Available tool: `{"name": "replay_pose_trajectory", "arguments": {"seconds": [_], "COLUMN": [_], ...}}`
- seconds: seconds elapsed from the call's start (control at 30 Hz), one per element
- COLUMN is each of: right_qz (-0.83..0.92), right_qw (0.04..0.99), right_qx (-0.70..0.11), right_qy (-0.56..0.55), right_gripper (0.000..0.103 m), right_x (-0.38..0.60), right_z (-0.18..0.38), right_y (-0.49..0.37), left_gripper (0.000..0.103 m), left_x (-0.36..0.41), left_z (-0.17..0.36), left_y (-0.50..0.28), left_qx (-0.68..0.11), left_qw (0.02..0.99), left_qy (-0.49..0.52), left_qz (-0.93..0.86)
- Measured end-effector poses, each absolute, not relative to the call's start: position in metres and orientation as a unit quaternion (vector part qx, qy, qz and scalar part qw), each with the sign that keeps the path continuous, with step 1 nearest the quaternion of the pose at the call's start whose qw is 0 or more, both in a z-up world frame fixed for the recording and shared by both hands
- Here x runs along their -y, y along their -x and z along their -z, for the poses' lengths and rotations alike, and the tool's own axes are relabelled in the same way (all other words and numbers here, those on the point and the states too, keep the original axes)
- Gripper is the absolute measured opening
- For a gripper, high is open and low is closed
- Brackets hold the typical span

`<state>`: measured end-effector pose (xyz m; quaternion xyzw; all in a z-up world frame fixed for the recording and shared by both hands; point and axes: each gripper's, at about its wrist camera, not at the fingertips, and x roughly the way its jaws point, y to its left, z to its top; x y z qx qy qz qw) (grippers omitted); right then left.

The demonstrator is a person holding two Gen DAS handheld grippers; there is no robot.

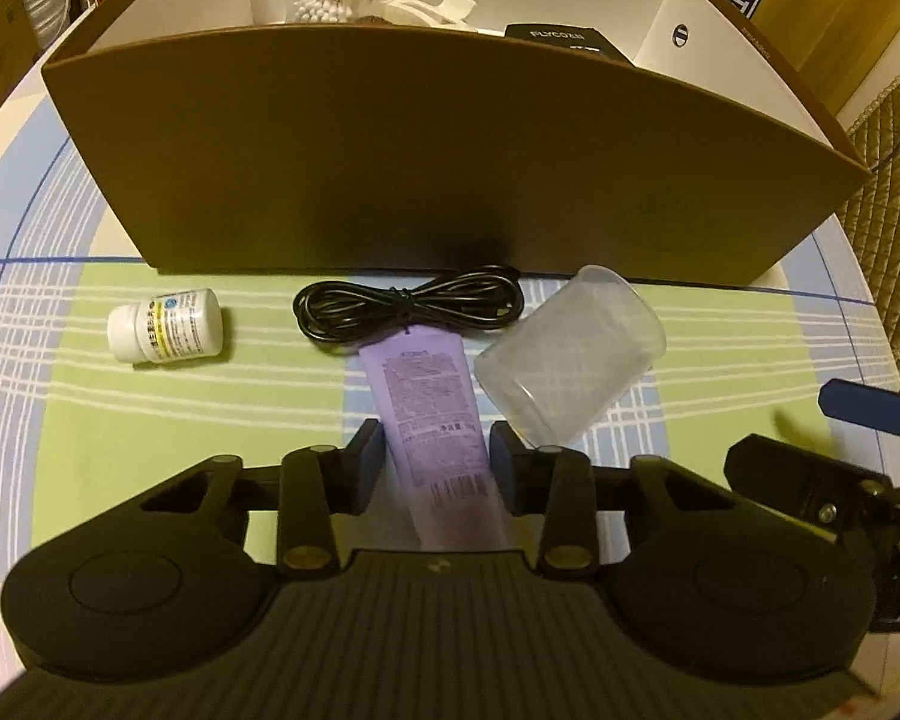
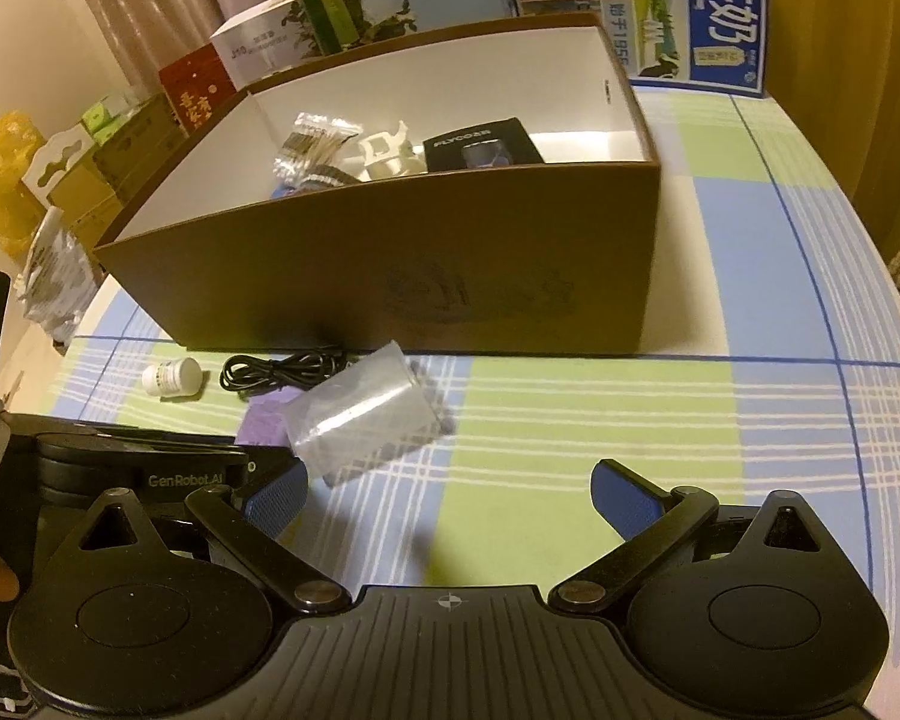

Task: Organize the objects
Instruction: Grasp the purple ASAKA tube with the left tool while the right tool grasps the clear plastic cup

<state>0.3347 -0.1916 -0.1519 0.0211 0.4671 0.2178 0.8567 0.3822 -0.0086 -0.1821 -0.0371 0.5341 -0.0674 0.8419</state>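
Partly done — cotton swabs (image 2: 315, 141), a white clip (image 2: 384, 156) and a black case (image 2: 480, 144) already lie in the box (image 1: 438, 162). In front of the box remain a pill bottle (image 1: 165, 327), cable (image 1: 408, 306), clear cup (image 1: 570, 354) and the purple tube (image 1: 438, 420), which the left gripper (image 1: 438, 456) clasps. The right gripper (image 2: 450, 498) is spread wide, empty.

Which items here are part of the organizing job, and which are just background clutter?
Job: purple tube between the left gripper fingers; clear cup, black cable, white pill bottle, brown box.
Background: milk cartons, stacked boxes, plaid tablecloth.
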Motion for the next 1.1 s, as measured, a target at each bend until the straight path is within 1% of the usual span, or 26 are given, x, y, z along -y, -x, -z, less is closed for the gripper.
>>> {"name": "replay_pose_trajectory", "arguments": {"seconds": [0.1, 0.17, 0.33, 0.6, 0.67, 0.73, 0.87, 1.1], "right_qz": [-0.230, -0.239, -0.272, -0.295, -0.295, -0.291, -0.288, -0.266], "right_qw": [0.856, 0.856, 0.852, 0.843, 0.841, 0.840, 0.843, 0.841], "right_qx": [-0.463, -0.458, -0.448, -0.440, -0.440, -0.442, -0.440, -0.461], "right_qy": [-0.014, -0.007, 0.023, 0.092, 0.109, 0.117, 0.115, 0.096], "right_gripper": [0.099, 0.098, 0.092, 0.087, 0.083, 0.073, 0.072, 0.072], "right_x": [0.185, 0.179, 0.158, 0.125, 0.119, 0.116, 0.117, 0.134], "right_z": [0.154, 0.155, 0.163, 0.187, 0.191, 0.195, 0.196, 0.191], "right_y": [-0.338, -0.340, -0.346, -0.352, -0.354, -0.356, -0.353, -0.332], "left_gripper": [0.029, 0.029, 0.029, 0.029, 0.029, 0.029, 0.029, 0.029], "left_x": [0.004, 0.000, -0.017, -0.049, -0.054, -0.057, -0.059, -0.053], "left_z": [0.181, 0.180, 0.178, 0.174, 0.172, 0.172, 0.171, 0.172], "left_y": [-0.379, -0.375, -0.361, -0.348, -0.346, -0.348, -0.346, -0.346], "left_qx": [-0.531, -0.528, -0.528, -0.530, -0.529, -0.529, -0.529, -0.530], "left_qw": [0.844, 0.846, 0.846, 0.845, 0.845, 0.845, 0.845, 0.845], "left_qy": [0.039, 0.034, 0.046, 0.075, 0.076, 0.075, 0.077, 0.064], "left_qz": [0.068, 0.067, 0.053, 0.018, 0.012, 0.010, 0.011, 0.024]}}
